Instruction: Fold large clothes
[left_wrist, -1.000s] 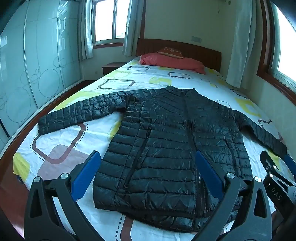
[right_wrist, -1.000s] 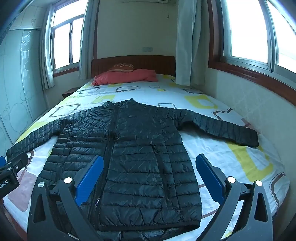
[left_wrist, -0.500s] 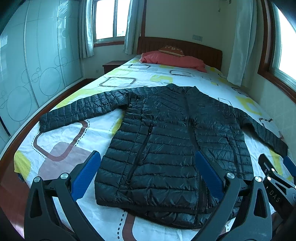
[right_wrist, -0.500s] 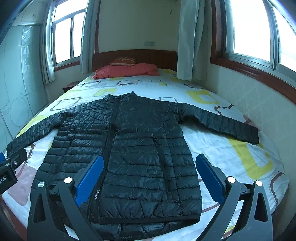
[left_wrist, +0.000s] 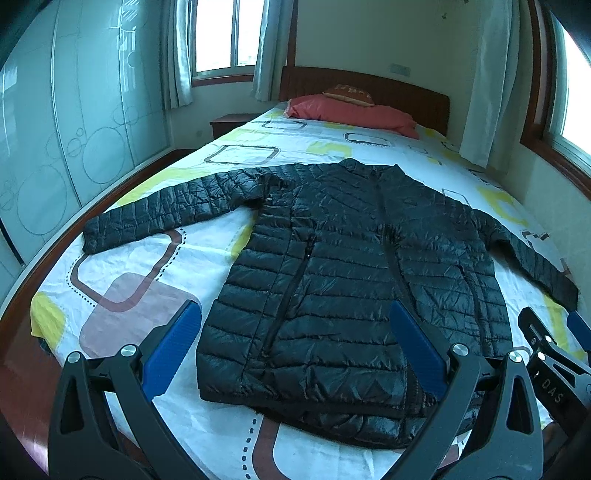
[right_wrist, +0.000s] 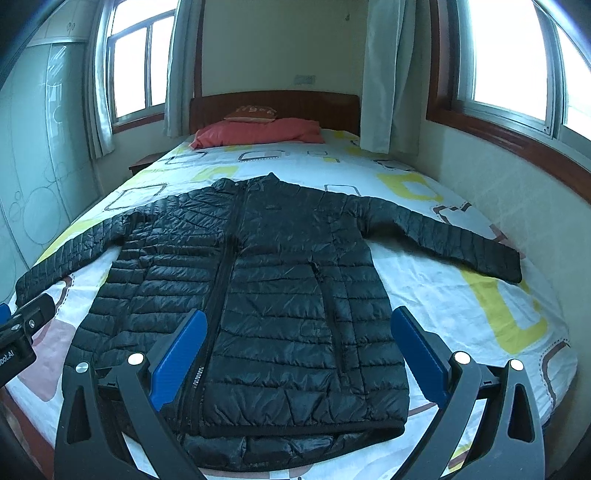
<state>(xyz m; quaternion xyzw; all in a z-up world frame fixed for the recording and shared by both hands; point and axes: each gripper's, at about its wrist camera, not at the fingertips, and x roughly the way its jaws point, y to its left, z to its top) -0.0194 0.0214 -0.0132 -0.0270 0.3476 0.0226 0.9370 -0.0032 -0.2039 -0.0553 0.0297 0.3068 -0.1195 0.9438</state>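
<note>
The jacket (left_wrist: 354, 273) lies flat on its back across the foot half of the bed (left_wrist: 122, 306), zipped, hem nearest the cameras and collar pointing toward the headboard, both sleeves spread out to the sides. Nearest of all, the left gripper (left_wrist: 295, 350) hovers above the hem with its blue fingers (left_wrist: 171, 350) spread wide and nothing between them; the right gripper (right_wrist: 295, 354) hangs likewise over the hem, wide open and empty. The tip of the right gripper also shows at the right edge of the left view.

No fold seems begun, so the step in hand is probably choosing the first grasp. A good start would be one sleeve: pinch the cuff of the left sleeve (left_wrist: 96, 236) or the right sleeve (right_wrist: 506, 262), lift it only slightly, and lay it straight across the chest so the puffy quilting does not bunch. The shiny shell looks slippery, so a bite well in from the edge should hold better.

Farther back lie the patterned sheet, then the red pillow (right_wrist: 258, 133) against the wooden headboard (right_wrist: 273, 105), with curtains and windows behind.

Compared with a second ago, the jacket has not shifted on the bed, but it sits a little farther off and lower in both views, so both grippers have drawn back or risen slightly.
</note>
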